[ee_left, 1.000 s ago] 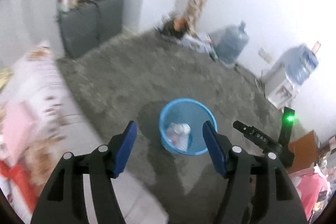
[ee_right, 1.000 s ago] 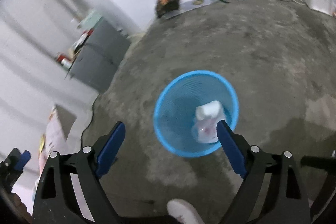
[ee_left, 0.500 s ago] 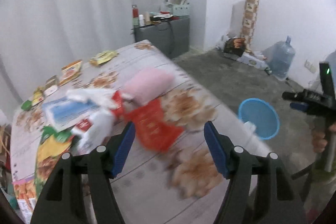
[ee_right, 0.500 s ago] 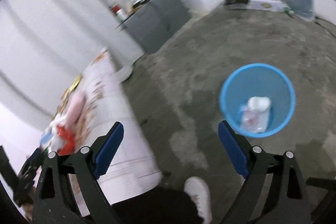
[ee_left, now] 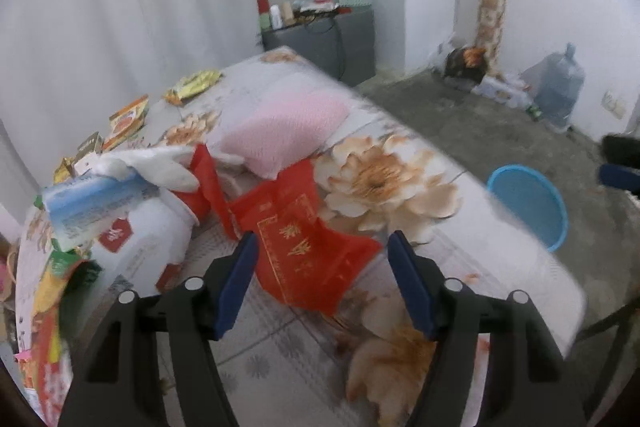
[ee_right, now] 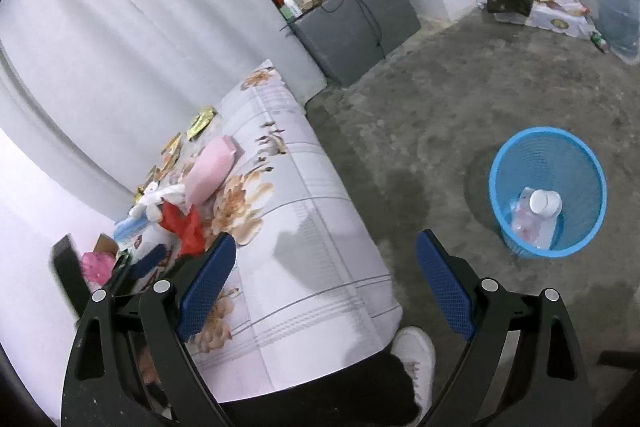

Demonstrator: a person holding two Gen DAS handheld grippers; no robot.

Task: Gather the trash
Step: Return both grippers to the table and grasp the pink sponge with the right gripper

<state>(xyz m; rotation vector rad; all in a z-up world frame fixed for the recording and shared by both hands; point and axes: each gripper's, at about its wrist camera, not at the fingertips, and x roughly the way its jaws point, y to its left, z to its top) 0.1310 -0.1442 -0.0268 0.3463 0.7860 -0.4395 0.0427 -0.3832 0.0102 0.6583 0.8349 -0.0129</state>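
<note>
One clear plastic bottle [ee_right: 540, 213] already lies in the round blue mesh basket [ee_right: 592, 183] right of my empty, wide right claw [ee_right: 324, 291]. My left claw [ee_left: 320, 281], jaws just narrowing on nothing, hovers over the crumpled red plastic bag [ee_left: 304, 239]; pink packet [ee_left: 288, 131] and wrappers [ee_left: 128, 117] beyond remain.

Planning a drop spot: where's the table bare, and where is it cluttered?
Bare cloth: the table strip on its bin-side edge, between the red bag and blue bin, plus the far corner beyond the pink pack. Crowded: curtain side, where wrappers, white bag and cartons pile up.
</note>
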